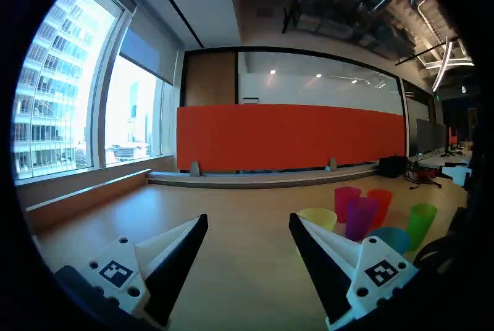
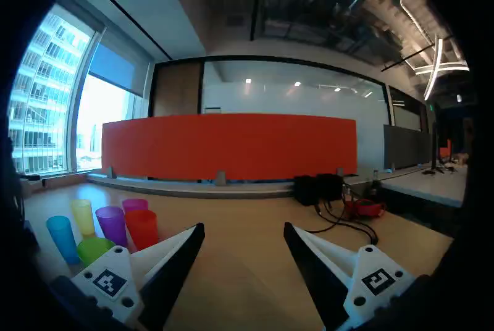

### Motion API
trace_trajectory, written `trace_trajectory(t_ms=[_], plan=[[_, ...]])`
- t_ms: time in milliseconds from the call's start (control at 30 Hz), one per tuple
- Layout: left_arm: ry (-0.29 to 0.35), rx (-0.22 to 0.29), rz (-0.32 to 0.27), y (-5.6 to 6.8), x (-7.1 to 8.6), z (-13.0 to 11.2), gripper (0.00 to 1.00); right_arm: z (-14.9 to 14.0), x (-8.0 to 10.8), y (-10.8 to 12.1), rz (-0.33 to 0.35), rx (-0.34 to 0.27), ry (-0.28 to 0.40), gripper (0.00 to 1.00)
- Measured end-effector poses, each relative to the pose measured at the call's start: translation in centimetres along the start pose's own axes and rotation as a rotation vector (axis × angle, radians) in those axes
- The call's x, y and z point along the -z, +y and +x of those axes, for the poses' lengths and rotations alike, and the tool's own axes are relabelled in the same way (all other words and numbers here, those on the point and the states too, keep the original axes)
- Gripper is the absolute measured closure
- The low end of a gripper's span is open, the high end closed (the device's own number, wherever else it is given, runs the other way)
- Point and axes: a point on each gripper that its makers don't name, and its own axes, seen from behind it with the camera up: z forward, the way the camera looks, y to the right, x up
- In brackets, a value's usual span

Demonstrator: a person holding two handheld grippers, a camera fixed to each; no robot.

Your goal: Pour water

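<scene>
Left gripper view: left gripper [image 1: 247,216] wide open, empty, cups [image 1: 360,217] at four o'clock; right gripper [image 2: 244,225] likewise, cups [image 2: 112,223] at eight.

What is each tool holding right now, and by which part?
Nothing. The left tool and the right tool both stand open, with just the wooden table between their fingers; the coloured cups stand farther off, untouched.

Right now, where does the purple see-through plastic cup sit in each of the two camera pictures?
Left gripper view: the purple see-through plastic cup sits lower right, beside a yellow cup.
Right gripper view: it sits lower left, between that yellow cup and a red cup.
Shared landmark: the long orange partition panel across the background.
</scene>
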Motion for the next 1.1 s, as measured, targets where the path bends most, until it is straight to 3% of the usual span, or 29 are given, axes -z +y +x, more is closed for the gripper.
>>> trace_trajectory(t_ms=[1100], plan=[[0.0,0.0,0.0,0.09,0.03,0.02,0.02,-0.1,-0.04,-0.34,0.014,-0.001,-0.003,0.0]])
